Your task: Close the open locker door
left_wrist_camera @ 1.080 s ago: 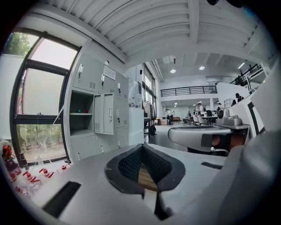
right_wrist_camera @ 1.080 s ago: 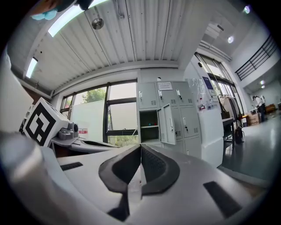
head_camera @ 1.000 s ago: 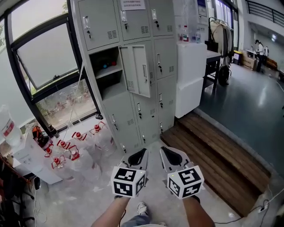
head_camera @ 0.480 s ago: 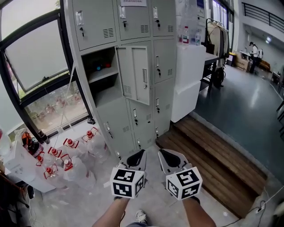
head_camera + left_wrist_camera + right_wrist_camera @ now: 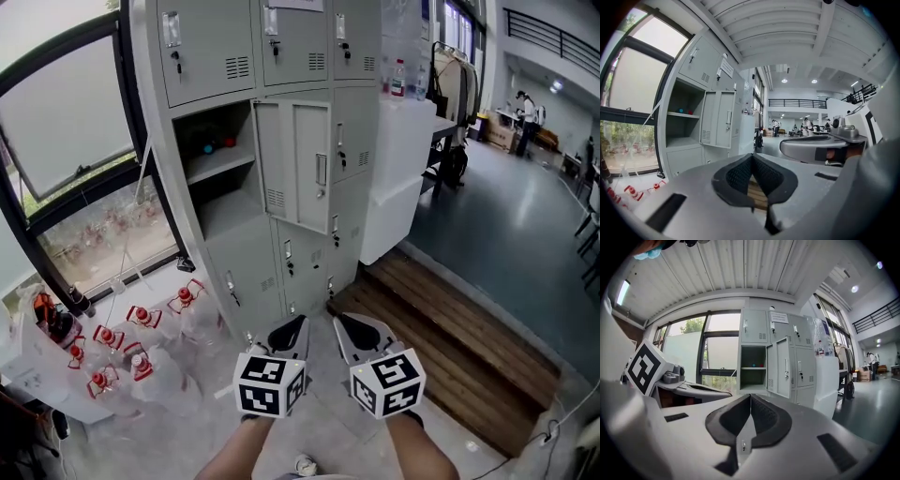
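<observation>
the left gripper and right gripper were held side by side, pointing nearly level toward the lockers, each with jaws pressed together on nothing. the locker door stood swung open well ahead, right of its open compartment.

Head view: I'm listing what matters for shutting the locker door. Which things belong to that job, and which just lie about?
Job: open locker door, its compartment, left gripper, right gripper, both shut and empty.
Lying about: red-capped water jugs, wooden platform, white cabinet.
</observation>
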{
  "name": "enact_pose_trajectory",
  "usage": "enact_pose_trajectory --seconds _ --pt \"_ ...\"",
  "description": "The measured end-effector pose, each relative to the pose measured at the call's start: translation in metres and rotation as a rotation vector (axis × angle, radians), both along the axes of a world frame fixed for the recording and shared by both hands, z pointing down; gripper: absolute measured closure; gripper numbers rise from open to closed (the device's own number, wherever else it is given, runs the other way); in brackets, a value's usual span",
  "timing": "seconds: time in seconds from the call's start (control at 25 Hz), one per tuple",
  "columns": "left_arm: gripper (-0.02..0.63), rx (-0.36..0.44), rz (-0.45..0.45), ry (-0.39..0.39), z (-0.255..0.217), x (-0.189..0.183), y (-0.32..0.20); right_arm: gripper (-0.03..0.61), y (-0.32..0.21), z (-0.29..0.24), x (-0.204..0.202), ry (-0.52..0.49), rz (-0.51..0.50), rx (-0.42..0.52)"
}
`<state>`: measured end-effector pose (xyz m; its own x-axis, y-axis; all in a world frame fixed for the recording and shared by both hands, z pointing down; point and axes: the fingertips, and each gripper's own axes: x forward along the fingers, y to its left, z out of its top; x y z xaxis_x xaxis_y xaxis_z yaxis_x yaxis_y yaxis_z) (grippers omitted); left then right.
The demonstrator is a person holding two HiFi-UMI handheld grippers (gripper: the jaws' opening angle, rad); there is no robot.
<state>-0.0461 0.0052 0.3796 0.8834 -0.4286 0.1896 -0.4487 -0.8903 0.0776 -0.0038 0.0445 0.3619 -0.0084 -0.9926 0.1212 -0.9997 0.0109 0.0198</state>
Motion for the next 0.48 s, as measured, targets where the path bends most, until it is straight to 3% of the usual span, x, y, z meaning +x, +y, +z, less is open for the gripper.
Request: enact_pose_trajectory --seconds 0.48 --pt "0.607 -0.018 0.027 0.045 -0.004 -0.006 -0.056 0.572 -0.054 -0.004 0.002 0.023 0.045 -0.011"
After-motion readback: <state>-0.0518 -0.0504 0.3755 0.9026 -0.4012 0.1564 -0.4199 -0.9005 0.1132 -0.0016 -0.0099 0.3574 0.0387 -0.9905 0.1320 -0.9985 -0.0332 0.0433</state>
